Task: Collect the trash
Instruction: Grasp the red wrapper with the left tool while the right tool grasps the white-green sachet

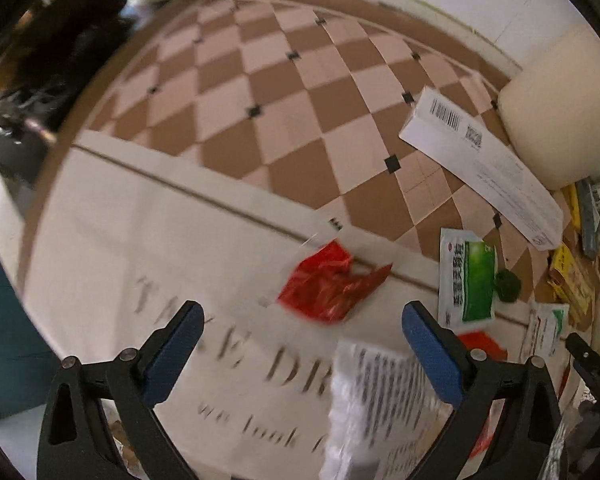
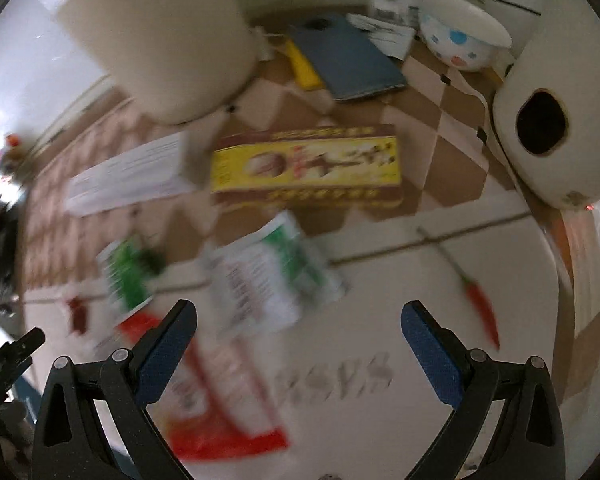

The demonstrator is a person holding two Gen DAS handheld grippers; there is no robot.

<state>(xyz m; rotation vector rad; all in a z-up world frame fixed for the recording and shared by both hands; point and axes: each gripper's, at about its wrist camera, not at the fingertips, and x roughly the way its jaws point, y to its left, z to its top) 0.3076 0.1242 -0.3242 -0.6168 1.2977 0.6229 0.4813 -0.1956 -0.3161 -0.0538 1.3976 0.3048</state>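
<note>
— Your claws? 
— Left claw (image 1: 302,344) and right claw (image 2: 299,342) both gape wide, gripping nothing.
— The trash? 
— Red wrapper (image 1: 332,286) lies on the tabletop (image 1: 140,220), just beyond your left claw.

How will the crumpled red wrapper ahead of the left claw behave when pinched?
The red wrapper looks like thin, creased film, so it is probably floppy and very light. Its glossy surface may slip, and it would likely slide if nudged. The left claw is open and holds nothing.

The bench (image 1: 260,92) is viewed obliquely from close above by both wrist cameras; the green-and-white sachet (image 1: 466,280) (image 2: 126,276) is shared.
</note>
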